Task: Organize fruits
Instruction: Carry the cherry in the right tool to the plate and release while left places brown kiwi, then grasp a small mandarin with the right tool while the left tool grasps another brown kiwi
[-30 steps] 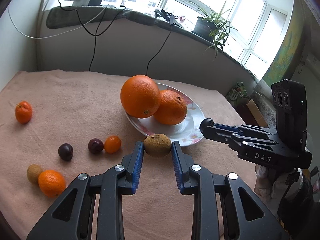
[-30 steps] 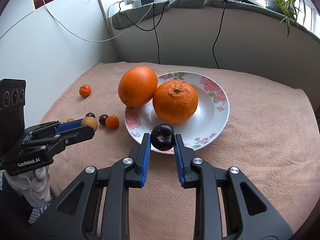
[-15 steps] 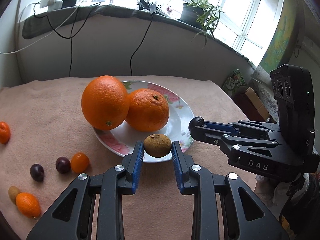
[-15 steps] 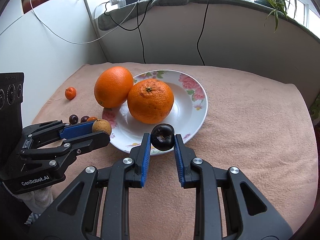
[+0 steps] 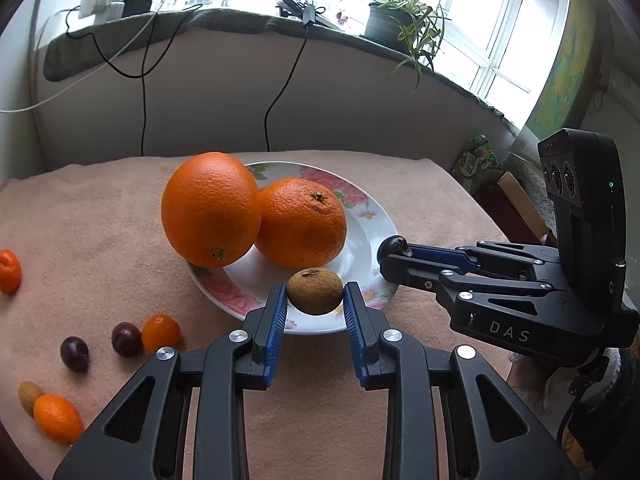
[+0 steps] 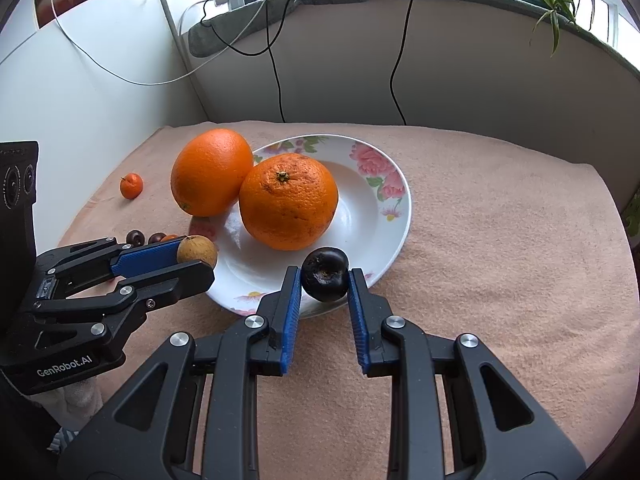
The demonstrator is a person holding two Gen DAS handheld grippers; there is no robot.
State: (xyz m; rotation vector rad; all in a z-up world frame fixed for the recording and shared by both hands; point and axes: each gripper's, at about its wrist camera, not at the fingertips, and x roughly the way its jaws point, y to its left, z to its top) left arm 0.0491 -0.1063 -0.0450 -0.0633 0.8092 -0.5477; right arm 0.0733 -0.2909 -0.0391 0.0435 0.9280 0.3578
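Note:
My left gripper (image 5: 315,296) is shut on a small brown fruit (image 5: 315,290) and holds it over the near rim of the flowered plate (image 5: 372,224). My right gripper (image 6: 324,280) is shut on a dark plum (image 6: 325,274) over the plate's near rim (image 6: 396,232). Two big oranges (image 5: 210,208) (image 5: 301,222) sit on the plate, the left one leaning over its edge. Each gripper shows in the other's view: the right gripper (image 5: 394,250) at the right, the left gripper (image 6: 196,252) at the left.
On the pink cloth (image 5: 100,248) left of the plate lie two dark plums (image 5: 74,353) (image 5: 126,338), small orange fruits (image 5: 161,333) (image 5: 57,418) (image 5: 8,271) and a brown one (image 5: 29,396). Cables hang down the wall behind; a potted plant (image 5: 400,20) stands on the sill.
Both grippers have moved forward with their fruits, from beside the plate to over its near rim. The grip on each fruit is unchanged.

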